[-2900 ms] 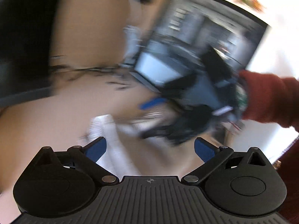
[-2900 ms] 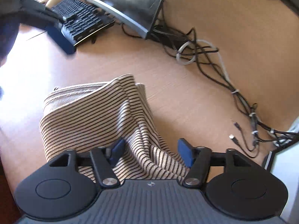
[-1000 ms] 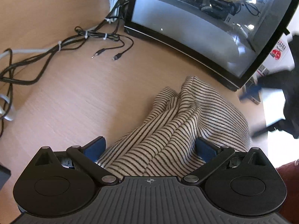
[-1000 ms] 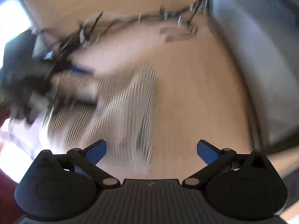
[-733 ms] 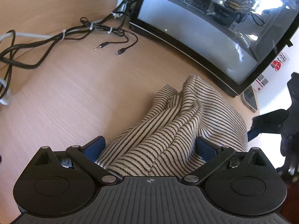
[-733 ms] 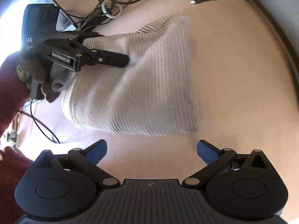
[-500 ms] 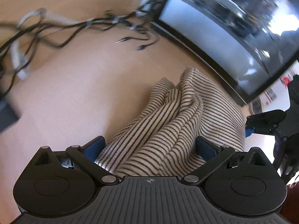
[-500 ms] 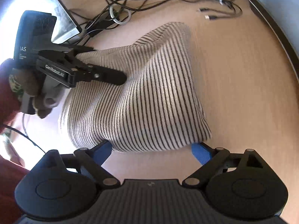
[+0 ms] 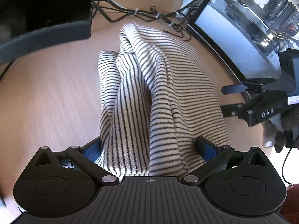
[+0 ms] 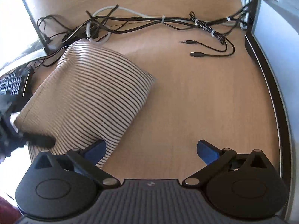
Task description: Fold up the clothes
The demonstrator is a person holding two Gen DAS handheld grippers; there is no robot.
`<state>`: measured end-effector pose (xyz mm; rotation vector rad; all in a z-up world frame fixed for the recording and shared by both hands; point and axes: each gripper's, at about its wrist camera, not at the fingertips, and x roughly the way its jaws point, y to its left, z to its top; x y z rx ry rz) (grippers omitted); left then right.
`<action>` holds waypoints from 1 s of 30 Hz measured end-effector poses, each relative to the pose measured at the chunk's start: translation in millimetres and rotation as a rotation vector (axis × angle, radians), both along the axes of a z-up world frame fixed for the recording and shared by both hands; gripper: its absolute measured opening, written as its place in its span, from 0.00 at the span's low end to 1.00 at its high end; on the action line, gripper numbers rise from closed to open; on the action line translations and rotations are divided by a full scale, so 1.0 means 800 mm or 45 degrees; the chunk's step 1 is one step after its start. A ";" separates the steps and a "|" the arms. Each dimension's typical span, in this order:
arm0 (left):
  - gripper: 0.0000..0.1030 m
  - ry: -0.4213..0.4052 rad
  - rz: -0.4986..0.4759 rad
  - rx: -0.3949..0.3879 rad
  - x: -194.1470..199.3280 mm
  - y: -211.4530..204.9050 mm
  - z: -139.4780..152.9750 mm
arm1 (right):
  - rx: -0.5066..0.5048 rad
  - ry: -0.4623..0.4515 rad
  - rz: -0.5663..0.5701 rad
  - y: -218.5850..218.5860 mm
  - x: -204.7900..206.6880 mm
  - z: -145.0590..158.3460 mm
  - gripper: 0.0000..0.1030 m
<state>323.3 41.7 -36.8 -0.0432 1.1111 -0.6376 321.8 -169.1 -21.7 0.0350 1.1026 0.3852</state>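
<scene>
A cream garment with thin dark stripes (image 9: 164,97) lies bunched and folded on the wooden desk (image 9: 46,100). My left gripper (image 9: 149,147) is open, its blue fingers wide on either side of the garment's near end. The garment also shows in the right wrist view (image 10: 87,97) at the left. My right gripper (image 10: 151,149) is open and empty just off the garment's right corner; it also appears in the left wrist view (image 9: 229,99) at the right edge of the cloth.
A tangle of black and white cables (image 10: 158,22) lies at the back of the desk. A curved monitor (image 9: 243,24) stands at the right, a dark monitor base (image 9: 46,33) at the left. A keyboard (image 10: 13,82) sits left of the garment.
The left gripper has swung round so the garment stretches straight away from it. The right gripper has slid right, off the garment's edge, and its fingers no longer straddle the cloth.
</scene>
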 end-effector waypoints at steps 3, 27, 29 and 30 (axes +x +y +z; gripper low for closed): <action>1.00 0.003 0.037 0.006 -0.012 -0.006 0.004 | 0.057 0.001 -0.080 -0.008 -0.003 -0.007 1.00; 1.00 -0.008 -0.022 -0.189 -0.062 0.014 0.051 | -0.028 -0.384 -0.130 -0.003 -0.065 0.050 1.00; 1.00 -0.032 0.058 -0.183 -0.053 0.028 0.055 | -0.054 -0.429 -0.011 0.021 -0.084 0.050 0.98; 1.00 -0.039 0.098 -0.158 -0.049 0.030 0.055 | -0.055 -0.448 0.065 0.035 -0.094 0.050 0.91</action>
